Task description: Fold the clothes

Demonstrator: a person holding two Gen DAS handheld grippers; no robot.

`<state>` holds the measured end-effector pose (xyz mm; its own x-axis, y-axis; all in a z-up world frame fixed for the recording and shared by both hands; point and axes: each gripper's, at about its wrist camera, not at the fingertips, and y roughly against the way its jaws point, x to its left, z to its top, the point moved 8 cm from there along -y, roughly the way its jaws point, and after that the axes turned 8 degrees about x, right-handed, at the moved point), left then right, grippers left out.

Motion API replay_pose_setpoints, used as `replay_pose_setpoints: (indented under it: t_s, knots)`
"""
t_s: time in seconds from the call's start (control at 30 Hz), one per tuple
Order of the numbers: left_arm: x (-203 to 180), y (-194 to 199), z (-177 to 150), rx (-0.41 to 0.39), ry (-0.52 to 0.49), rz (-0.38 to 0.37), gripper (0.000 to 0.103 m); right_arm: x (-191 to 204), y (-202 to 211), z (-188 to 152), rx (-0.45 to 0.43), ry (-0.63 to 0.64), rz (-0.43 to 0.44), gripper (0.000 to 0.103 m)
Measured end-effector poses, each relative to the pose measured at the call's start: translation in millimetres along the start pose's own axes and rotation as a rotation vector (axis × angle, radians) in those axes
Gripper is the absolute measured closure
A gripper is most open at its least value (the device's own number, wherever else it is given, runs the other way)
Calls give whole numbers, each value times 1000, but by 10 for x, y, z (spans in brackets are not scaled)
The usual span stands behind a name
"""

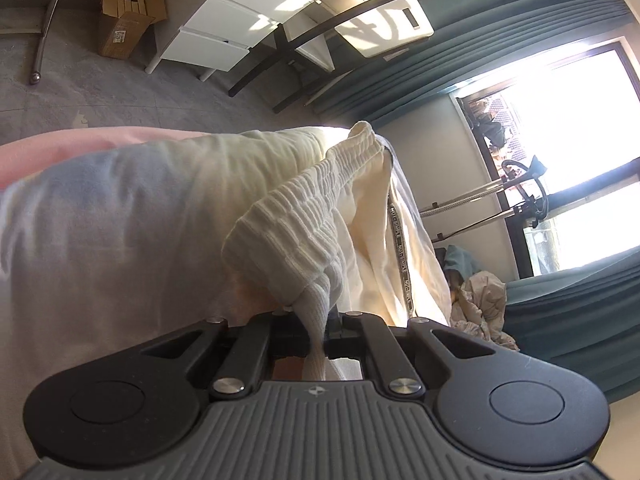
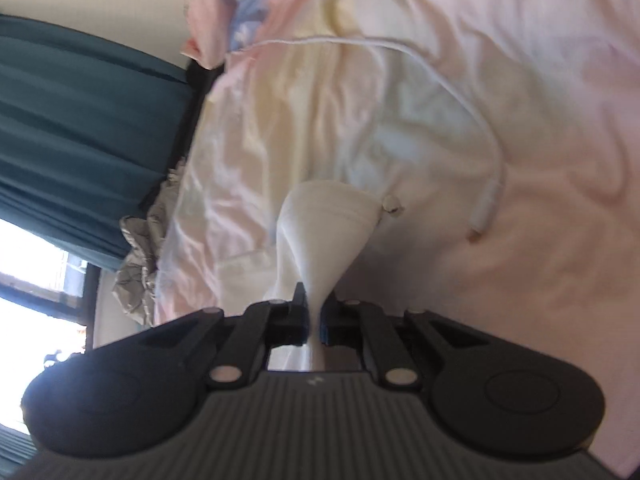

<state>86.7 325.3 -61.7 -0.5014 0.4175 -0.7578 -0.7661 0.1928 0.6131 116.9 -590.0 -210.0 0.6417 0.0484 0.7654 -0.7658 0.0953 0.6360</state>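
Observation:
A cream garment with a ribbed elastic waistband (image 1: 304,216) and a printed drawstring (image 1: 400,248) hangs from my left gripper (image 1: 320,320), which is shut on the waistband's end. The rest of the cloth drapes ahead over the bed. In the right wrist view my right gripper (image 2: 314,312) is shut on a bunched white corner of the same pale garment (image 2: 324,216), which spreads over the pink bedsheet (image 2: 540,160).
A white charging cable (image 2: 486,128) lies on the sheet to the right. Teal curtains (image 1: 568,320) and a bright window (image 1: 580,128) stand beside the bed. A white drawer unit (image 1: 240,20) and a cardboard box (image 1: 128,12) stand on the grey floor. Crumpled cloth (image 2: 140,256) lies by the bed edge.

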Motion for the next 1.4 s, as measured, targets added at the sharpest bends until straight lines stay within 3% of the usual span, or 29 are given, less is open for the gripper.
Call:
replay_pose_setpoints:
  t_s: [0.13, 0.23, 0.27, 0.33, 0.37, 0.53, 0.67, 0.87, 1.07, 1.4]
  knots:
    - [216, -148, 6, 44, 0, 26, 97, -105, -37, -26, 17, -8, -45, 91]
    - [293, -185, -6, 64, -18, 34, 95, -12, 10, -57, -9, 65, -75, 87]
    - [293, -175, -17, 66, -32, 41, 94, 15, 43, -76, -22, 91, -87, 83]
    - [291, -150, -41, 68, -60, 59, 85, 63, 146, -95, -64, 140, -113, 54]
    - [283, -120, -56, 65, -76, 72, 79, 82, 210, -105, -87, 159, -118, 52]
    - [160, 85, -142, 42, -201, 124, 48, 256, 531, -212, -155, 275, -86, 52]
    - [-49, 340, -307, -24, -361, 184, 34, 519, 713, -439, -150, 444, -45, 52]
    - [-558, 439, -746, -79, -593, 185, 31, 925, 980, -980, -96, 696, 84, 52]
    - [-1173, 312, -1339, -100, -820, 121, 31, 1183, 1198, -1545, 21, 888, 254, 52]
    - [-1768, -145, -2072, -100, -994, 60, 31, 1382, 1336, -2058, 31, 1109, 328, 52]
